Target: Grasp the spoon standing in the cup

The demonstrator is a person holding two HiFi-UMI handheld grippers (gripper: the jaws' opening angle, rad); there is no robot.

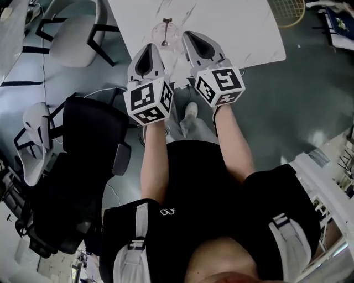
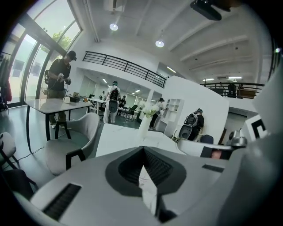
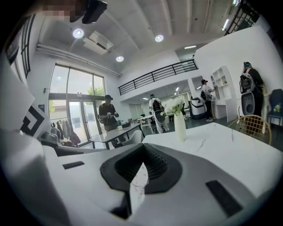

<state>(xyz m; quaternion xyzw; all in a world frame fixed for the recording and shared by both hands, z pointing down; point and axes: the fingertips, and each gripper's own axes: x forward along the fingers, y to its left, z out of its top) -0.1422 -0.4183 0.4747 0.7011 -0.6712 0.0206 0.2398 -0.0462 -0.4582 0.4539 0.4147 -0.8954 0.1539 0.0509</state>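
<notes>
In the head view, a clear glass cup (image 1: 165, 30) with a spoon (image 1: 164, 38) standing in it sits near the front edge of the white marble table (image 1: 238, 27). My left gripper (image 1: 151, 46) hovers just in front of the cup and a little to its left, jaws together and empty. Just right of the cup, my right gripper (image 1: 187, 34) is also shut with nothing in it. Both gripper views look over the tabletop past closed jaws; neither the left gripper (image 2: 143, 149) nor the right gripper (image 3: 142, 148) shows the cup there.
A white vase with flowers (image 3: 179, 126) stands further along the table, also seen as a vase (image 2: 145, 125) in the left gripper view. A grey chair (image 1: 72, 30) is at the table's left, a black office chair (image 1: 83, 166) beside the person, a gold wire chair (image 1: 287, 11) at the back right.
</notes>
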